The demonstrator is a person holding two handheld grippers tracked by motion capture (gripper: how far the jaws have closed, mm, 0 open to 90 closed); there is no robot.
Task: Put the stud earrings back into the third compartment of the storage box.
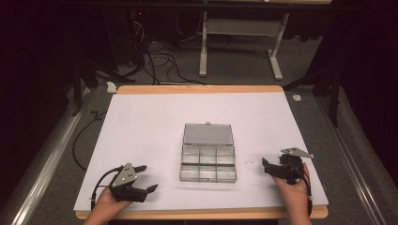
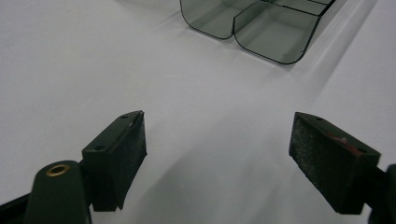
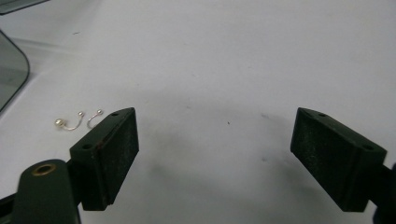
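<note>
2 tongs rest low over the white table (image 1: 141, 122) in the high view: the left tongs (image 1: 144, 178) and right tongs (image 1: 265, 165), both spread wide and empty, flank a clear compartment box (image 1: 208, 164) with its lid open, lying at the table's middle. In the left gripper view, the wide-apart jaws face the box's rounded near compartments (image 2: 261, 28). In the right gripper view, 2 small pearl-tipped earrings (image 3: 77, 120) lie just beside the left jaw.

Ahead of your left gripper (image 2: 217, 154) the clear box (image 2: 261, 28) cut off at the top edge, beside your right gripper (image 3: 215, 156) two tiny earrings (image 3: 77, 120), details too small to tell
</note>
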